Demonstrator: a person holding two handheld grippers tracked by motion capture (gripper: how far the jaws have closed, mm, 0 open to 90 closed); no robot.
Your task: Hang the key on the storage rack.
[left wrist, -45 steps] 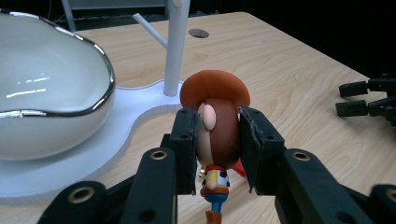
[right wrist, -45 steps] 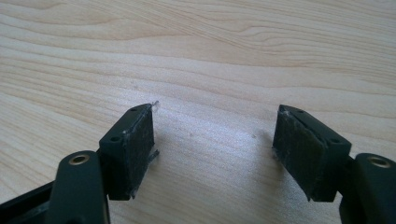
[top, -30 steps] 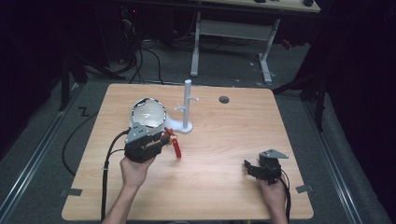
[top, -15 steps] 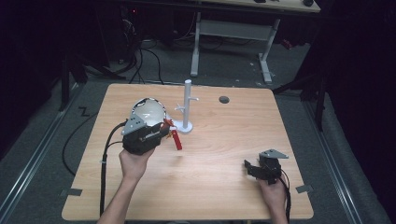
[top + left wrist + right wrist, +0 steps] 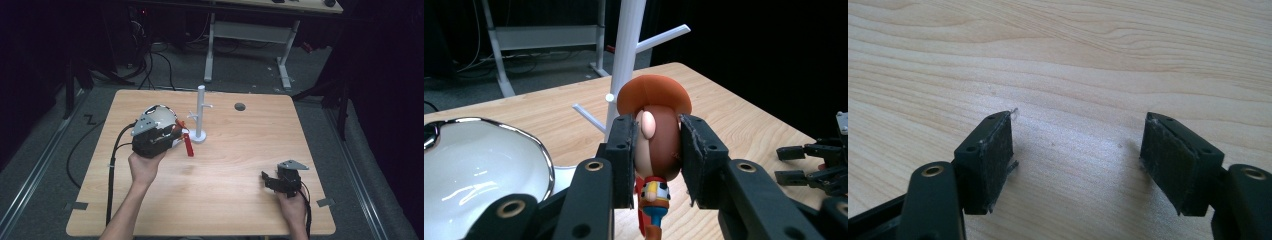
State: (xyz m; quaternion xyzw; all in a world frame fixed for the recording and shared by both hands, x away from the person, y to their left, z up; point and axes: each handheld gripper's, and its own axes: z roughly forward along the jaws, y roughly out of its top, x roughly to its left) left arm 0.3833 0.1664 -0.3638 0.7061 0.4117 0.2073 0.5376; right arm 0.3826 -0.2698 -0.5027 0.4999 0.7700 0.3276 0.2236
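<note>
between the jaws of the left gripper (image 5: 656,165) sits a small cowboy figure (image 5: 656,137) — brown head, orange hat, red strap hanging below — pinched at the head by both pads and carried clear of the table (image 5: 240,150), just in front of the white peg stand (image 5: 200,112). the step in hand looks like getting the figure onto that stand, so the grip should stay firm on the head while the hand comes in level; a tilt would probably swing the dangling strap against a peg. the white bowl (image 5: 159,117) with its dark rim lies close on the far side of the left gripper, so the approach is best kept on the stand's side. near the table's front right edge the right gripper (image 5: 1078,155) rests low over bare wood, its fingers spread with nothing between them — well apart from the work.
</note>
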